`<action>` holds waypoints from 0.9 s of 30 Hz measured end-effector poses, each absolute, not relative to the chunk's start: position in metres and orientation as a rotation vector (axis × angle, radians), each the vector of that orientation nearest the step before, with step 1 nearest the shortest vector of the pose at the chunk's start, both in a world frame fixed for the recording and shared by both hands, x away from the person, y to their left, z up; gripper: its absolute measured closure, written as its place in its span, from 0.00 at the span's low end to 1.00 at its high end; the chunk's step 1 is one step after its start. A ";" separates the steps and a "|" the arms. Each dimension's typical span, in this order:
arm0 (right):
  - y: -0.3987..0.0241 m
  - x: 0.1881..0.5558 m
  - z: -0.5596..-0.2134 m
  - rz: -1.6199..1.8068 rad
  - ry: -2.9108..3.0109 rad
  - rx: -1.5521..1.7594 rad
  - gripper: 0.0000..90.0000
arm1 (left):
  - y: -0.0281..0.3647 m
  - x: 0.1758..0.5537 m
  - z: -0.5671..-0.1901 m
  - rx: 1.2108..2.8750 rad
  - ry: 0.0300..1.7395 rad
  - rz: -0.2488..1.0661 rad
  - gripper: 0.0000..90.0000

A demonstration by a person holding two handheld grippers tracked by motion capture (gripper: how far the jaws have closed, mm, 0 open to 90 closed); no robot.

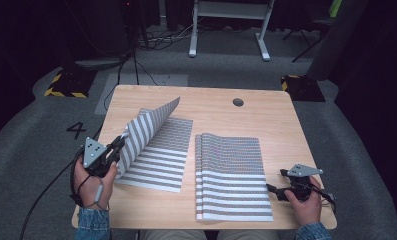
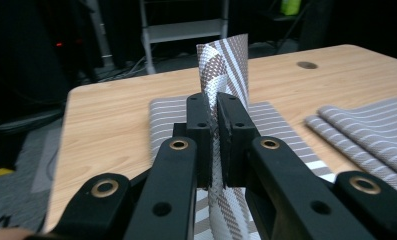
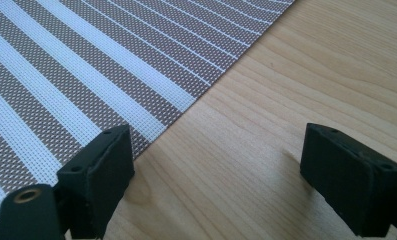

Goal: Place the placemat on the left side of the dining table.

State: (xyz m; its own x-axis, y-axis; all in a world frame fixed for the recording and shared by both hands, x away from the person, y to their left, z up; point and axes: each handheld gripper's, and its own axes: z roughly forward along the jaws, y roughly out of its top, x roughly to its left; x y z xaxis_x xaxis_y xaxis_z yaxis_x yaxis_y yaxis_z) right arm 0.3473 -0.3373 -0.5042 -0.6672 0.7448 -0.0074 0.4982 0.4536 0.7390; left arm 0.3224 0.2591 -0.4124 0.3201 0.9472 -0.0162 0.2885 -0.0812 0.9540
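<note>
Light falls from above onto the tabletop, bright and even; the room past its far edge is dark. High view soft, low detail. Both gripper views: near jaws slightly blurred, small soft shadows under them, no glare.

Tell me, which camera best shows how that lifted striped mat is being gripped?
The left gripper view: the left gripper has its jaws shut on the lifted mat. The high view shows its raised edge; the right gripper view shows flat stacked mats.
</note>
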 end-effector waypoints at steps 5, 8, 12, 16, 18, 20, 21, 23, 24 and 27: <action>-0.337 0.347 -0.504 1.045 2.378 1.058 0.15 | 0.269 0.318 -0.413 1.561 1.203 0.865 0.94; -0.337 0.347 -0.504 1.045 2.378 1.058 0.15 | 0.273 0.316 -0.414 1.550 1.223 0.878 0.94; -0.337 0.347 -0.504 1.045 2.378 1.058 0.15 | 0.286 0.308 -0.417 1.533 1.286 0.916 0.94; -0.337 0.347 -0.504 1.045 2.378 1.058 0.15 | 0.295 0.303 -0.420 1.543 1.343 0.977 0.94; -0.337 0.347 -0.504 1.045 2.378 1.058 0.15 | 0.296 0.301 -0.421 1.550 1.359 0.985 0.94; -0.337 0.348 -0.504 1.050 2.376 1.058 0.15 | 0.302 0.296 -0.423 1.542 1.415 1.026 0.94; -0.337 0.347 -0.504 1.052 2.374 1.064 0.15 | 0.304 0.293 -0.423 1.538 1.436 1.038 0.94; -0.338 0.347 -0.504 1.044 2.379 1.057 0.15 | 0.309 0.289 -0.424 1.521 1.475 1.048 0.94; -0.337 0.347 -0.504 1.049 2.375 1.063 0.15 | 0.312 0.286 -0.424 1.511 1.497 1.051 0.94; -0.337 0.347 -0.505 1.057 2.372 1.065 0.15 | 0.318 0.282 -0.425 1.456 1.555 1.066 0.84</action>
State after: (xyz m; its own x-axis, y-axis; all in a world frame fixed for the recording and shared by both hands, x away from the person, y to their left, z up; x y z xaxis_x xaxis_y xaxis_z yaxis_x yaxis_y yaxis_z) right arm 0.3474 -0.3369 -0.5045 -0.6644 0.7474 0.0002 0.5001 0.4443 0.7433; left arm 0.2820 0.3177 -0.4249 -0.0809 0.9965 0.0222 0.3805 0.0103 0.9247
